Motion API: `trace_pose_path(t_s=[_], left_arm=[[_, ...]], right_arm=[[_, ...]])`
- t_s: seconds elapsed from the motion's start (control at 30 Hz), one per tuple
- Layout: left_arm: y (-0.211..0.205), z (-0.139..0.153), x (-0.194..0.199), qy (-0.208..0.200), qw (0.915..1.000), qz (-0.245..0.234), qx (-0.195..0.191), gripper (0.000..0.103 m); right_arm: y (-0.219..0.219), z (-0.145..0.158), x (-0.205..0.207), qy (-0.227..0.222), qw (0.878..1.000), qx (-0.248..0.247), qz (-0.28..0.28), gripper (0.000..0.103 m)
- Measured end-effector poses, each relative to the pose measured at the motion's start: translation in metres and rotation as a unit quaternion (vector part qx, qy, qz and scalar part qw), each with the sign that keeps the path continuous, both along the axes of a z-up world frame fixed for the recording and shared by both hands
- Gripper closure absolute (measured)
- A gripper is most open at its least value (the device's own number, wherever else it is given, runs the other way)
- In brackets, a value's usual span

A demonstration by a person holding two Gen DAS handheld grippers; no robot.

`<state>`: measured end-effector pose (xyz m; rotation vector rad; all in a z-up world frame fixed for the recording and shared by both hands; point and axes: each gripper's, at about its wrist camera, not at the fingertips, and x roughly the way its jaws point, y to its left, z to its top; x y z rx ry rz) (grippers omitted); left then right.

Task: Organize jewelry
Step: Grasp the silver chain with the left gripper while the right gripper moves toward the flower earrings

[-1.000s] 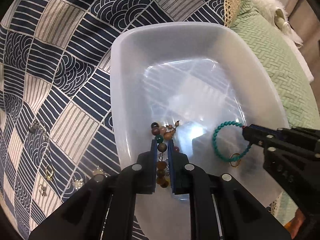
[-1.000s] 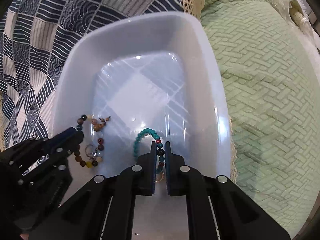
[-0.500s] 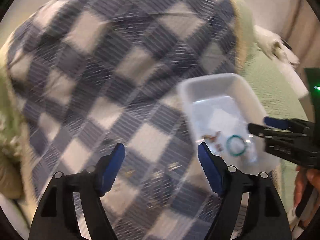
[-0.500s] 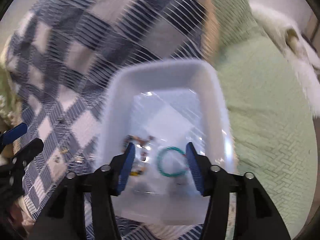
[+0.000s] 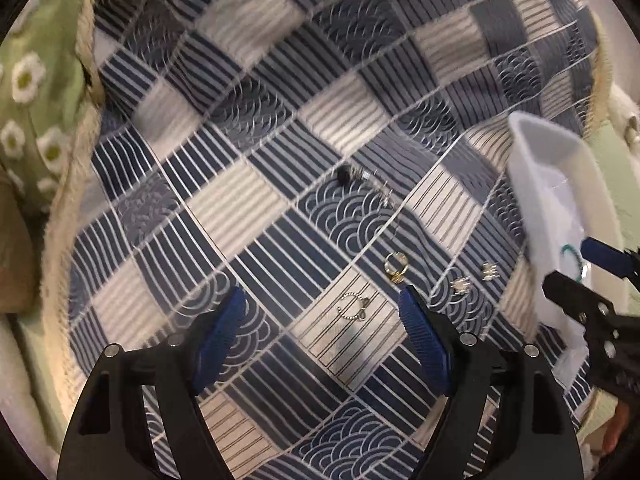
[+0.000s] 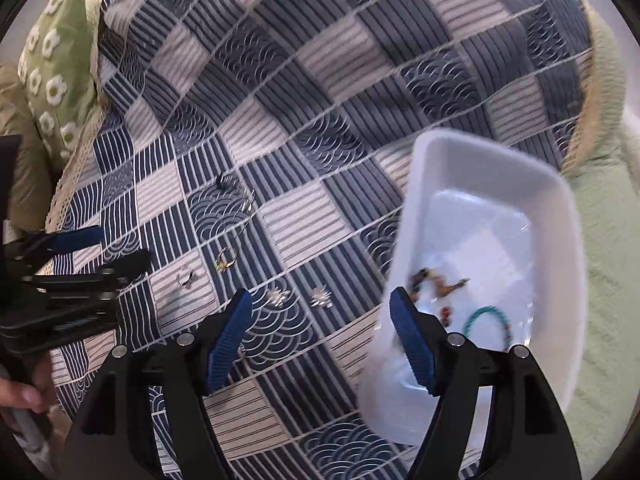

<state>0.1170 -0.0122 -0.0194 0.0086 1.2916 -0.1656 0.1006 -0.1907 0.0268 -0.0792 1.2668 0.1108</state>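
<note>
A white plastic tray [image 6: 436,168] sits on a blue patchwork cloth [image 5: 280,160] and holds a brown bead bracelet [image 6: 438,282] and a turquoise bead bracelet [image 6: 486,316]. On the cloth lie a gold ring [image 5: 396,266], a small beaded hoop [image 5: 354,308], two silver earrings [image 5: 460,285] [image 5: 490,271] and a dark-beaded piece with a thin chain [image 5: 362,178]. My left gripper [image 5: 322,334] is open and empty above the hoop. My right gripper [image 6: 320,334] is open and empty between the tray and the earrings [image 6: 322,298].
A green daisy-print cushion [image 6: 56,60] lies at the cloth's far left. A light green quilted cover [image 6: 608,240] lies right of the tray. The cloth has a cream lace edge [image 5: 68,200]. The tray also shows at the right in the left wrist view [image 5: 532,184].
Both grippers let go of their bracelets in the tray, opened wide, and pulled back and left over the cloth with the loose jewelry.
</note>
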Motion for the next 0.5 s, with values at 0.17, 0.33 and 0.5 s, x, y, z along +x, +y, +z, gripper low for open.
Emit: trace_pose_path(t_s=[0.17, 0.33, 0.5], left_arm=[[-0.005, -0.034, 0.006, 0.040, 0.9991, 0.011, -0.010, 0.042], [-0.006, -0.053, 0.011, 0.055, 0.9983, 0.015, 0.011, 0.048], [-0.009, -0.052, 0.009, 0.058, 0.9983, 0.010, -0.003, 0.048]], right_arm=[[0.001, -0.019, 0.002, 0.023, 1.000, -0.006, -0.010, 0.032], [-0.002, -0.024, 0.003, 0.031, 0.999, -0.001, -0.013, 0.032], [-0.001, -0.025, 0.002, 0.033, 0.999, 0.000, -0.011, 0.032]])
